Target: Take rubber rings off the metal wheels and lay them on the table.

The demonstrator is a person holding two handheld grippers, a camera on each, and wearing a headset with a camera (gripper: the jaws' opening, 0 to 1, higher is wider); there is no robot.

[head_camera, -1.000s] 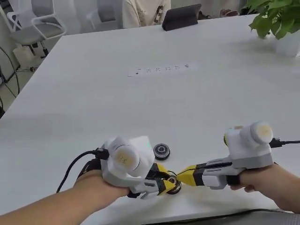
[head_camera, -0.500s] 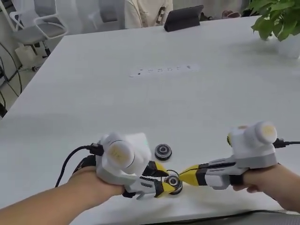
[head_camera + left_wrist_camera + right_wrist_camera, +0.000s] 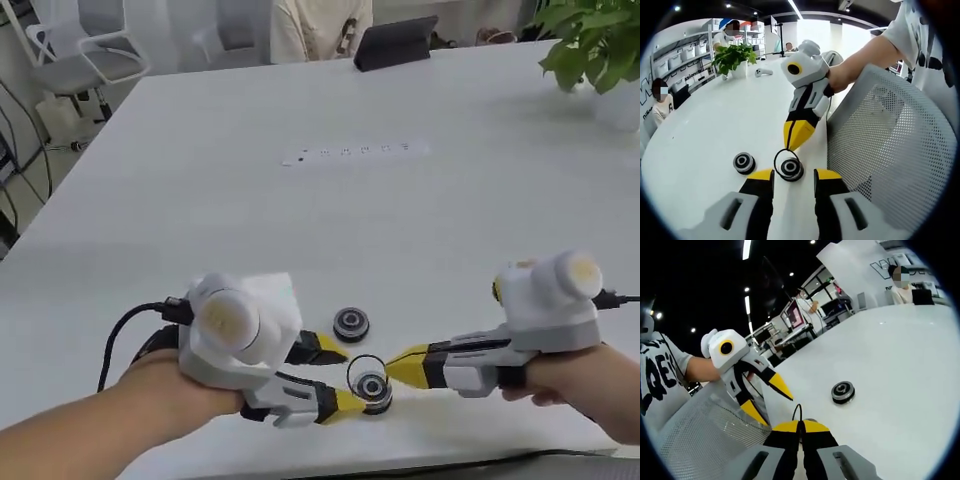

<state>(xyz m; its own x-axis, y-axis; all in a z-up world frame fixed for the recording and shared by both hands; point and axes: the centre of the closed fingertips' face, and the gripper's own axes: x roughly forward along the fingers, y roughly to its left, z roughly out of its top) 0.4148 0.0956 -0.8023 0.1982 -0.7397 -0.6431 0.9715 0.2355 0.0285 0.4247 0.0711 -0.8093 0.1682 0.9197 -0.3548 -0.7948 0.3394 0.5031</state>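
At the counter's [image 3: 300, 220] near edge, the left tongs [image 3: 342, 376] have opened and released the metal wheel [image 3: 373, 390], while the right tongs [image 3: 392, 367], clamped on its rubber ring [image 3: 365, 355], have peeled it up, seemingly almost free.

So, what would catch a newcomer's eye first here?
The two yellow-tipped grippers meeting at the near edge of the white table. The right gripper is shut on a thin black rubber ring, which it holds just above a metal wheel, while the left gripper is open with one jaw on each side of that wheel. A second wheel lies on the table just beyond them.
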